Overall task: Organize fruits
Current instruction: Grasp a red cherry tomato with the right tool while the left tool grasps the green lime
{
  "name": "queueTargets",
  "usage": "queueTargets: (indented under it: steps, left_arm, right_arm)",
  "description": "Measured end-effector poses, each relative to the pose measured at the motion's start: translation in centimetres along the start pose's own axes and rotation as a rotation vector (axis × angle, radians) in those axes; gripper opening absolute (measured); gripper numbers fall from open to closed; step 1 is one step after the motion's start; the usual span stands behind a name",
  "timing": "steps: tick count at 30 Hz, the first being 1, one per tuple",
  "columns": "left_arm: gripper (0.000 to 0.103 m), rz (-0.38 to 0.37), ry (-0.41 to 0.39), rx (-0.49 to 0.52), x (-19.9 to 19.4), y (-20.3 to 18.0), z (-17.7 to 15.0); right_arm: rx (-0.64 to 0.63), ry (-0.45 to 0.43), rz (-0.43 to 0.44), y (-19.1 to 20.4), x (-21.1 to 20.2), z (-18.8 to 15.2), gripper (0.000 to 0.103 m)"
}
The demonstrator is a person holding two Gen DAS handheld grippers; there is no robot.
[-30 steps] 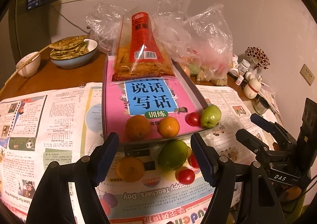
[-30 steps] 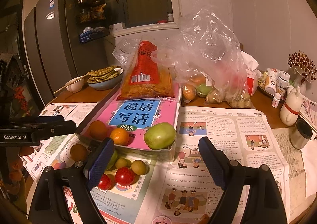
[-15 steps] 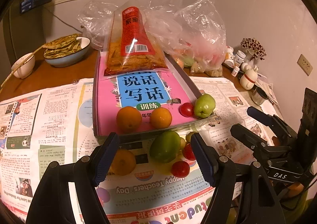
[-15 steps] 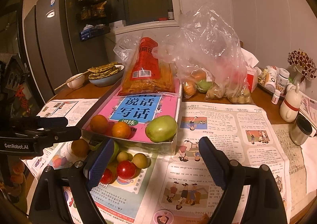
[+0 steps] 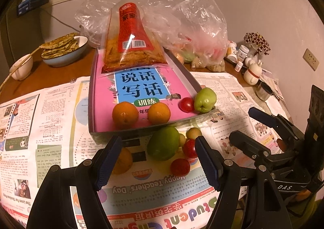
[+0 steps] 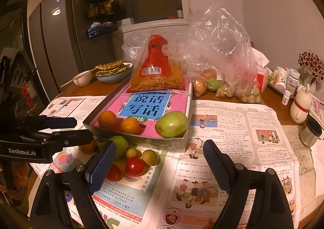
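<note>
Approx half done: shallow box [image 5: 92, 95] holds two oranges [image 5: 125, 115], cherry tomato [image 5: 186, 104], green fruit [image 5: 205, 100], plus snack bag at far end. Left on newspaper [image 5: 50, 127] near box: big green fruit [image 5: 163, 143], orange [image 5: 123, 161], tomatoes [image 6: 135, 166], small yellow ones. Your left gripper [image 5: 158, 162] and right gripper [image 6: 160, 166] both wide apart, holding nothing.
</note>
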State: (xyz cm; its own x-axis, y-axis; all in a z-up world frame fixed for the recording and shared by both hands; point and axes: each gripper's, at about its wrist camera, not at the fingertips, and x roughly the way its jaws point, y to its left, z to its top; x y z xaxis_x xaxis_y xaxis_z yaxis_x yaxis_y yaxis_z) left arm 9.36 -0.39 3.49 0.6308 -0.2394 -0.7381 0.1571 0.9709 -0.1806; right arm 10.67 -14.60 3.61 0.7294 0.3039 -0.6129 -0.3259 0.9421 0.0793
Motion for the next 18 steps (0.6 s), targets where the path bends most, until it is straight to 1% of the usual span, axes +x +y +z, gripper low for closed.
queueTargets:
  steps: [7,12,18]
  left_arm:
    - [0.076,-0.004,0.018,0.009,0.5,-0.2,-0.4]
    - [0.076,0.02,0.029,0.026,0.8,-0.3,-0.6]
    - [0.076,0.025,0.043,0.042,1.0,-0.3,-0.8]
  right_arm:
    - [-0.009,0.017,0.003,0.2,0.4,-0.5,0.088]
    - [-0.009,0.028,0.002,0.2,0.6,-0.9,0.088]
    - [-0.023,0.046,0.01,0.7,0.9,-1.4,0.088]
